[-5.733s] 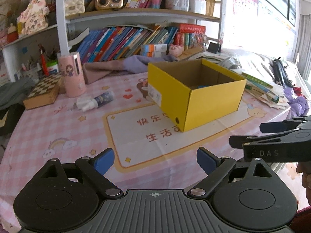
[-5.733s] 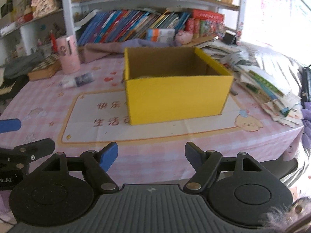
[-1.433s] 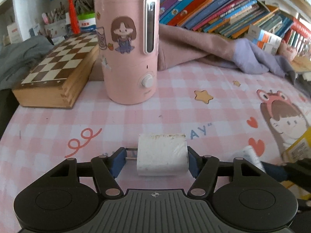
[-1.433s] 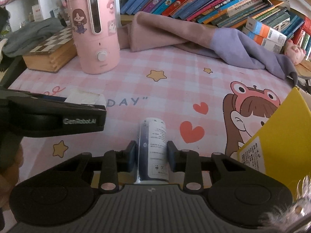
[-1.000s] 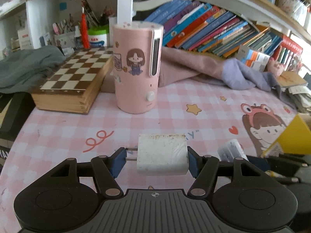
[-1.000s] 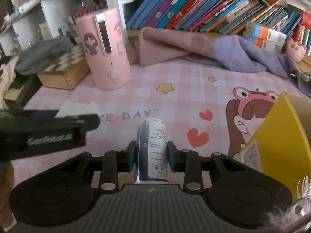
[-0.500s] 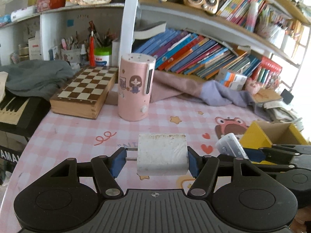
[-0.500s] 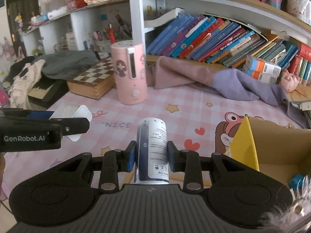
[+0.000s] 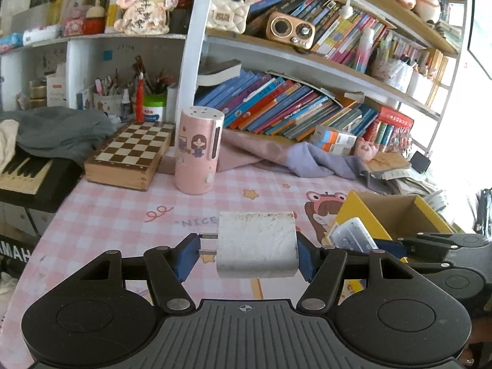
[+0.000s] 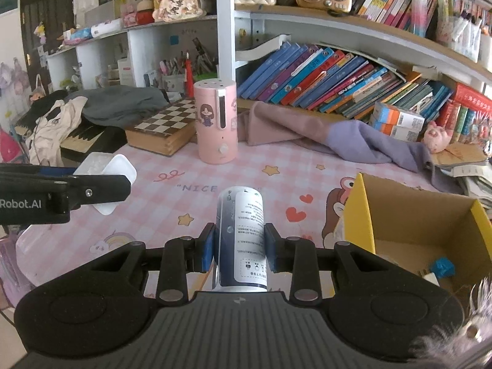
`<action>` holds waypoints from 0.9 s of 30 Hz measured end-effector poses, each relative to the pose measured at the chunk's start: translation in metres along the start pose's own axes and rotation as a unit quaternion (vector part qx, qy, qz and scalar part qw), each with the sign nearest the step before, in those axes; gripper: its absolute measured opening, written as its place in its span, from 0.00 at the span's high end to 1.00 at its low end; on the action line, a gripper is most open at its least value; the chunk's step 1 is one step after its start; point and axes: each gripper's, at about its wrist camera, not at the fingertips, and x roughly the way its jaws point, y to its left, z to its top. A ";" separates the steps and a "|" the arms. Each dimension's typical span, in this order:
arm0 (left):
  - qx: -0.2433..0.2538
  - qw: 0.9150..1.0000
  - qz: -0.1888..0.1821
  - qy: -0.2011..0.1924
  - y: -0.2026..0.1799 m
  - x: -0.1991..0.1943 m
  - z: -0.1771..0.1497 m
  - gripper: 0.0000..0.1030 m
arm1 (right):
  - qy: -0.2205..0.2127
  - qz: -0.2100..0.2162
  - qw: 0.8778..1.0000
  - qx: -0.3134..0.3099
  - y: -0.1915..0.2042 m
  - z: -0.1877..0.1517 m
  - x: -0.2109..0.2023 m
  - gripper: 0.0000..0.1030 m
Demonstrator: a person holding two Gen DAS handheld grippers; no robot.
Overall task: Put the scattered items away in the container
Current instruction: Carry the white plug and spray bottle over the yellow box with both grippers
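- A tall pink cylindrical humidifier (image 9: pixel 198 150) with a cartoon girl sticker is seen standing upright on a pink checked tablecloth (image 9: pixel 123 212) printed with stars and hearts.
- A closed wooden chessboard box (image 9: pixel 127 155) is placed just beside the humidifier, at the table's back edge.
- A crumpled pink and lilac cloth (image 10: pixel 323 136) is draped along the foot of the bookshelf.
- A row of leaning, brightly coloured books (image 10: pixel 323 77) is packed on the lower shelf.
- A gold retro radio (image 9: pixel 290 29) and a cream quilted handbag (image 9: pixel 227 15) are set on the upper shelf.
- A grey garment (image 9: pixel 58 132) is heaped over a black keyboard (image 9: pixel 27 173).
- A small pink pig figure (image 10: pixel 436 138) is seen beside orange and blue boxes (image 10: pixel 396 121).
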 end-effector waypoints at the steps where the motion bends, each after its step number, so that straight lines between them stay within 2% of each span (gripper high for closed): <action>1: 0.004 1.000 0.002 -0.001 -0.001 -0.005 -0.004 0.37 | -0.002 -0.002 1.000 -0.004 0.003 -0.003 -0.005 0.70; 16: 0.005 1.000 0.003 -0.003 -0.004 -0.075 -0.046 0.37 | -0.002 -0.001 1.000 0.003 0.030 -0.045 -0.066 0.70; 27: 0.014 1.000 -0.016 0.005 -0.017 -0.106 -0.072 0.37 | 0.002 -0.011 1.000 0.022 0.041 -0.078 -0.105 0.70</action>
